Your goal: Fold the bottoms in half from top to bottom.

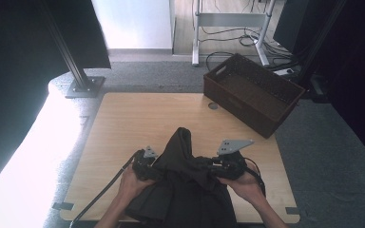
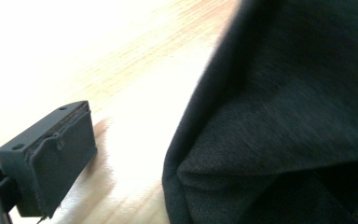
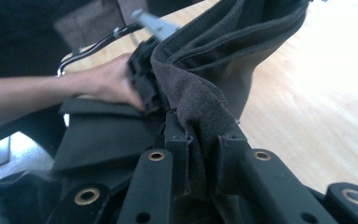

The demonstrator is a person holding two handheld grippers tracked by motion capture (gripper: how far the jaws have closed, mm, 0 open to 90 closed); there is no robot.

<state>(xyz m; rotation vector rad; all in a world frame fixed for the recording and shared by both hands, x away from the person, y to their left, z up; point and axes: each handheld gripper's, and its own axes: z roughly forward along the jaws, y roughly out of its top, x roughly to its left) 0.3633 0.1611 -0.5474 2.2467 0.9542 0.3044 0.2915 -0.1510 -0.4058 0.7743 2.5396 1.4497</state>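
A black garment (image 1: pixel 185 190) lies bunched at the near edge of the wooden table (image 1: pixel 138 118), pulled up into a peak between my two grippers. My right gripper (image 3: pixel 203 137) is shut on a folded hem of the garment (image 3: pixel 200 93); in the high view this right gripper (image 1: pixel 209 165) points left into the cloth. My left gripper (image 1: pixel 147 162) sits at the garment's left side. In the left gripper view one of its fingers (image 2: pixel 56 154) stands apart from the cloth (image 2: pixel 284 116), with bare table between. Its other jaw is hidden behind the cloth.
A dark brown basket (image 1: pixel 233 90) sits at the table's back right corner, with a small round grommet (image 1: pixel 213 106) in the tabletop beside it. A black post on a base plate (image 1: pixel 83 85) stands beyond the back left corner. The person's hands (image 1: pixel 128 183) hold both grippers.
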